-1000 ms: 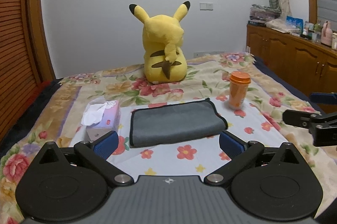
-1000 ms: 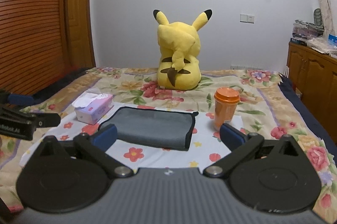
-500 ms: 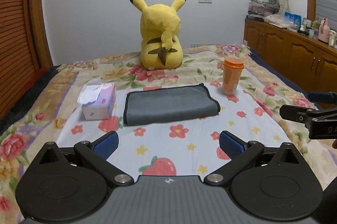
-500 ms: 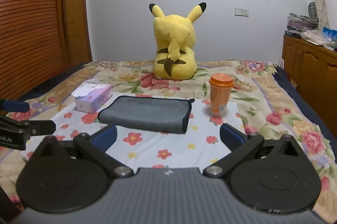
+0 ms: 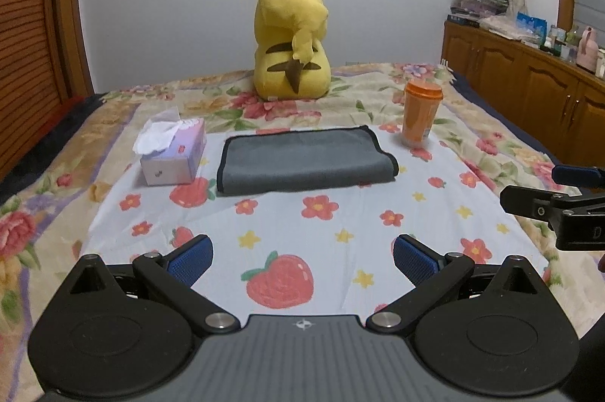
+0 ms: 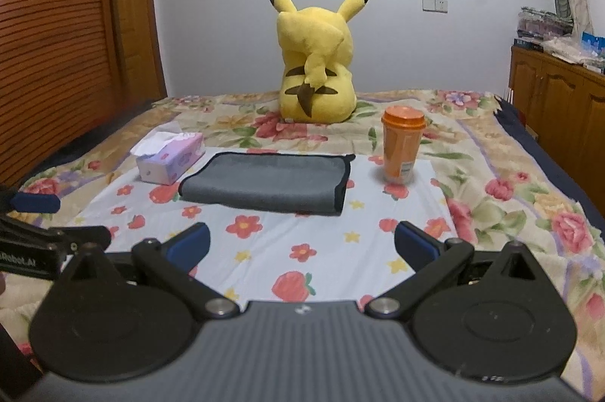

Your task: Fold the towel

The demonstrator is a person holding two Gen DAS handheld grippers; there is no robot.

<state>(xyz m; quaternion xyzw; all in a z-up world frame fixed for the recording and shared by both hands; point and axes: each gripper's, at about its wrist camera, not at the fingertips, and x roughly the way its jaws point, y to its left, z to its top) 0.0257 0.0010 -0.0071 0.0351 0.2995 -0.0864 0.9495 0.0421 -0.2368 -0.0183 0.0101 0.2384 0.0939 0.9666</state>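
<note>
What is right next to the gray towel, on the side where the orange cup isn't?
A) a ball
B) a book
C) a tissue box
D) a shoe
C: the tissue box sits just left of the towel, while the cup stands off its right side.

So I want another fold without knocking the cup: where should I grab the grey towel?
Pinch the grey towel at its black-trimmed right end, coming low from the near right. The layered edges lie open there, and the orange cup stands apart behind.
</note>
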